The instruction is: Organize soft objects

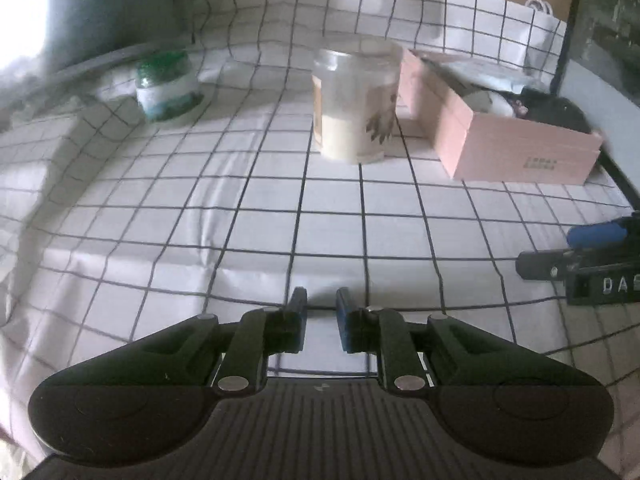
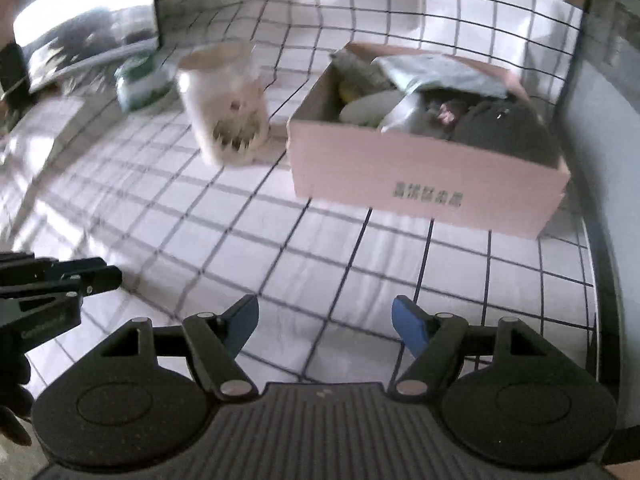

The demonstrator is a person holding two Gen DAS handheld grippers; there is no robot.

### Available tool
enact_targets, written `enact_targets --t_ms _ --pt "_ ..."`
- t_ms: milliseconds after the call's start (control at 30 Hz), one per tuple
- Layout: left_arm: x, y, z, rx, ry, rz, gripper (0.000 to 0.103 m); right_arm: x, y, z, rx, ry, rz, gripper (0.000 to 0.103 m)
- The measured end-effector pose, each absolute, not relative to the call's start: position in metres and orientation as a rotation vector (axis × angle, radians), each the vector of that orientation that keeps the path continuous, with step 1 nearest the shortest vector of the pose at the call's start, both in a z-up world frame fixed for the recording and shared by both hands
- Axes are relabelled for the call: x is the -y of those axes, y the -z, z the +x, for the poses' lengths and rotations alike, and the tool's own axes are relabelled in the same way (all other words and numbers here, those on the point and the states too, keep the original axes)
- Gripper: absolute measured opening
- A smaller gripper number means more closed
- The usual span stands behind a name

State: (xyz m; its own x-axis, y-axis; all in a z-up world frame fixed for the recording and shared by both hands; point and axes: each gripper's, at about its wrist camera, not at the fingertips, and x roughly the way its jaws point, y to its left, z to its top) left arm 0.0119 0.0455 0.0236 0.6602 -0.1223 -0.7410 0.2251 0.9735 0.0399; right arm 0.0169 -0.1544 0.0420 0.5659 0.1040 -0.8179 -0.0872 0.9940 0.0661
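Left gripper (image 1: 321, 303) sits low over the checkered tablecloth (image 1: 256, 216) with its jaws nearly together and nothing between them. Right gripper (image 2: 325, 316) is spread wide, also empty. The soft stuff – pouches, plush bits, a dark bag – is piled in the pink cardboard box (image 2: 420, 176), just beside a clear jar (image 2: 224, 108); a green-labelled jar (image 1: 168, 86) stands farther left.
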Motion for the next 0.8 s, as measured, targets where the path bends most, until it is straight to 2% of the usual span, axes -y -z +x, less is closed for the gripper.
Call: enact_targets --t_ms 67,167,267,300,400,800 --pt "-0.037 -0.023 0.004 -0.818 0.170 0.103 0.019 0.157 -0.036 0.012 -0.941 -0.142 0.010 0.078" --pt "-0.025 -0.020 -0.003 -0.787 0.146 0.079 0.025 0.157 -0.031 0.009 -0.911 -0.170 -0.029 0.085" --pt "-0.013 -0.016 -0.007 -0.758 0.132 0.062 0.025 0.157 -0.027 0.013 -0.893 -0.170 -0.068 0.093" --pt "-0.009 -0.016 -0.008 -0.747 0.125 0.062 0.025 0.159 -0.026 0.015 -0.893 -0.167 -0.058 0.098" --pt "-0.003 -0.012 -0.013 -0.719 0.085 0.036 0.025 0.166 -0.021 0.017 -0.866 -0.168 -0.058 0.103" --pt "0.010 -0.007 -0.024 -0.653 -0.031 -0.029 0.026 0.170 -0.016 0.029 -0.794 -0.208 -0.066 0.103"
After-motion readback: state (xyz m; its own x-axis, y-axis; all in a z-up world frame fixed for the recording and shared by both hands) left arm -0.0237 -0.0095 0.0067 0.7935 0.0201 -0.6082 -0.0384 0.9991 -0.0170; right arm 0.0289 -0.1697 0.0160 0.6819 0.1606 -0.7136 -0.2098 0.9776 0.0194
